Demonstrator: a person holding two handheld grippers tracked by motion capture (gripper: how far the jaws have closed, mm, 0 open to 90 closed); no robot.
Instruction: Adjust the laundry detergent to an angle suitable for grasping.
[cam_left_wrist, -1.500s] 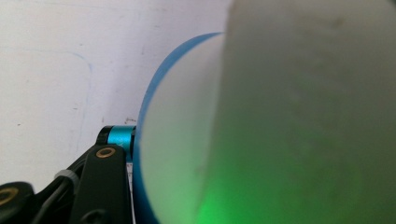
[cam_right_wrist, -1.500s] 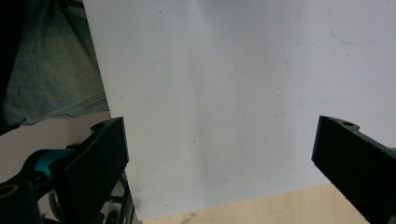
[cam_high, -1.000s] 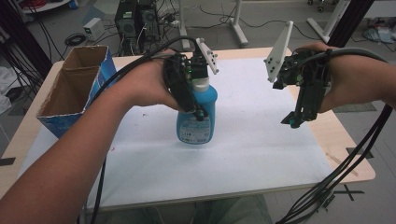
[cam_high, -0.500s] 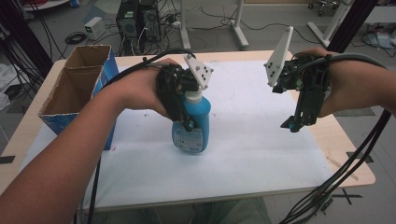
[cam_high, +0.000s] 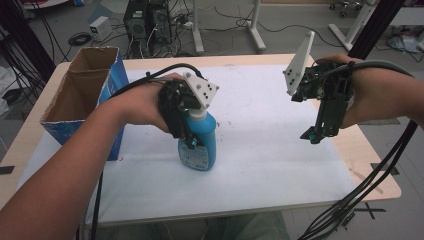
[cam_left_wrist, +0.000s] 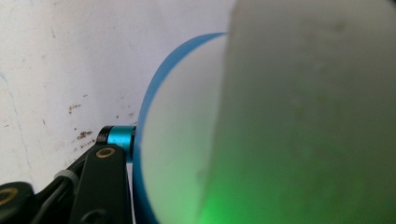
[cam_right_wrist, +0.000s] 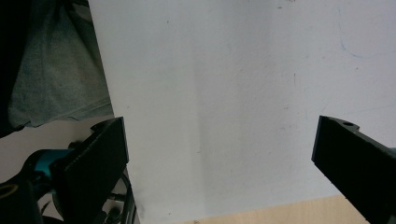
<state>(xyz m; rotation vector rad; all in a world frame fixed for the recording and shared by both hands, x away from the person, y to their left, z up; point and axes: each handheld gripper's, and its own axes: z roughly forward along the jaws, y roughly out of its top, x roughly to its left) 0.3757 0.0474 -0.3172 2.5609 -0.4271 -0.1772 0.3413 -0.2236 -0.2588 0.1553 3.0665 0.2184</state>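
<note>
Open cardboard box (cam_high: 80, 92) stands at the table's (cam_high: 250, 60) left edge.

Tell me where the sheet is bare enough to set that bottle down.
Bare white sheet lies between the blue bottle and the right claw, and along the near edge. It is crowded on the left, where the cardboard box stands close beside the left claw gripping the bottle.

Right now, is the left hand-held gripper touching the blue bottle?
Touching. In the high view the left hand-held gripper is clamped on the blue bottle, and the left gripper view shows a jaw pressed against the bottle's side with no gap.
</note>
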